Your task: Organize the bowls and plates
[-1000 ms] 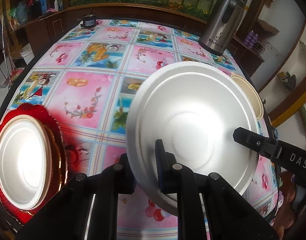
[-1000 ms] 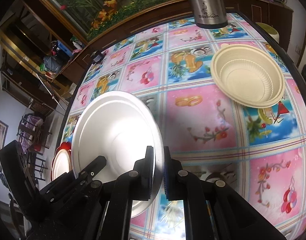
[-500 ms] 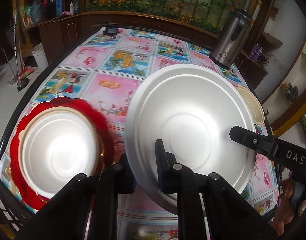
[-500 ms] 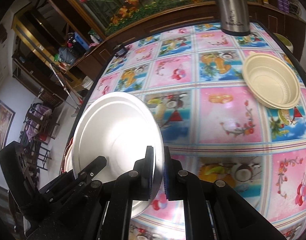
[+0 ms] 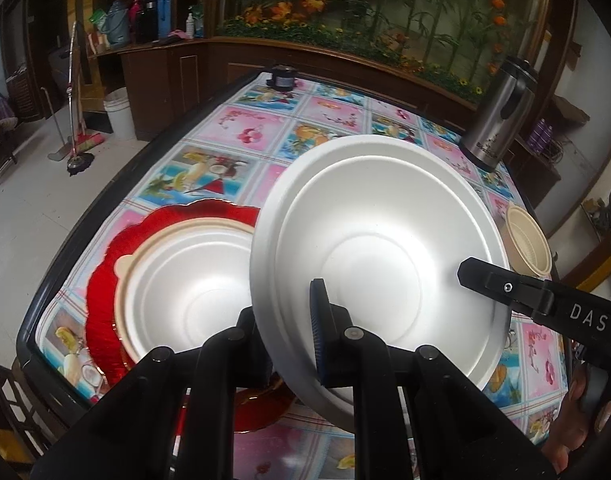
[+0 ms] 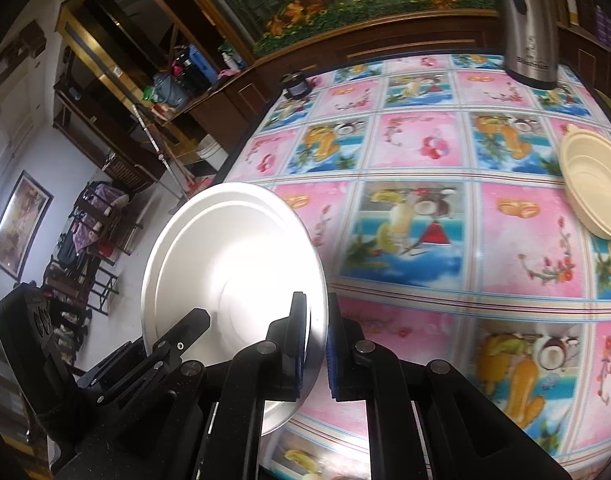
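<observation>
Left wrist view: the left gripper (image 5: 289,320) is clamped on the near rim of a white plate (image 5: 381,264), which occupies the centre of the frame, tilted up off the table (image 5: 265,128). One blue-padded finger lies against the plate's inner face at lower centre; the other sits behind the rim. The right gripper (image 5: 545,304) enters from the right edge and reaches the same plate's right rim. At lower left, below and beside the held plate, a second white plate (image 5: 185,280) rests in a beige dish on a red scalloped charger (image 5: 105,280). A cream bowl (image 5: 525,236) sits at the right edge of the table, and a steel flask (image 5: 501,116) stands at upper right.

Right wrist view: the right gripper (image 6: 313,344) is closed narrowly on the white plate's (image 6: 225,272) right rim, the plate standing nearly edge-on at centre left, between the fingers. The left gripper (image 6: 173,340) appears at lower left against the plate's face. The cream bowl (image 6: 593,188) lies at the right edge, well apart from the plate.
</observation>
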